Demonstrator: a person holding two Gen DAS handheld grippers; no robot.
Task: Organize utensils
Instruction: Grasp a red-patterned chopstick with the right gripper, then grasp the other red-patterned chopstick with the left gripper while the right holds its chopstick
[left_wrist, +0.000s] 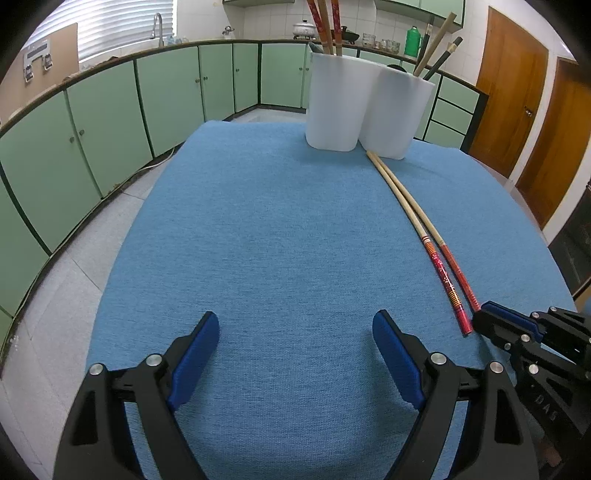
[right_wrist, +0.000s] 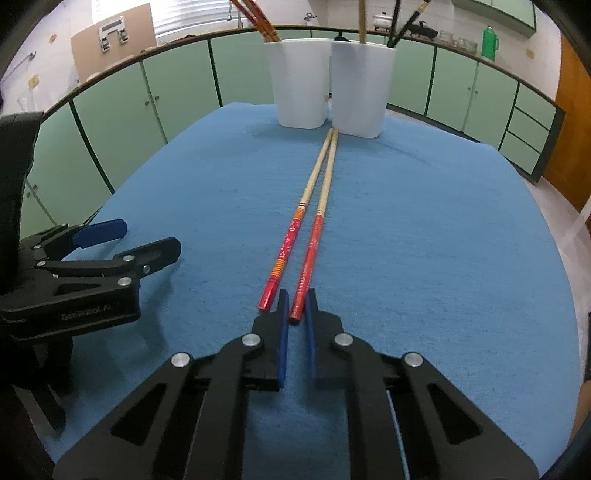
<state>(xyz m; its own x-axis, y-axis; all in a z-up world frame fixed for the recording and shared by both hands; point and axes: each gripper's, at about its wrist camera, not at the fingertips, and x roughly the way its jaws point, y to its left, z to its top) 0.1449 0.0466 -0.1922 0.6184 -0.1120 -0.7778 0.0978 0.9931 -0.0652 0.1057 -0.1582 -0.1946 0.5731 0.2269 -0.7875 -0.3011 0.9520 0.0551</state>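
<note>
Two red-handled bamboo chopsticks lie side by side on the blue cloth (right_wrist: 424, 229), thin ends at the white twin-cup holder (right_wrist: 301, 85). My right gripper (right_wrist: 295, 295) is shut on the red end of the right chopstick (right_wrist: 314, 236); the left chopstick (right_wrist: 290, 236) lies just outside its left finger. In the left wrist view the right gripper (left_wrist: 480, 321) meets that chopstick (left_wrist: 456, 266) at the lower right. My left gripper (left_wrist: 295, 317) stands open and holds nothing, low over the cloth to the left of both chopsticks. The holder's left cup (left_wrist: 332, 103) holds red chopsticks, its right cup (left_wrist: 399, 110) bamboo and dark ones.
The cloth-covered table (left_wrist: 258, 221) is rounded, with tiled floor beyond its left edge. Green cabinets (left_wrist: 110, 122) run along the back under a counter. Wooden doors (left_wrist: 506, 103) stand at the far right. The left gripper's body (right_wrist: 74, 291) sits left of the right gripper.
</note>
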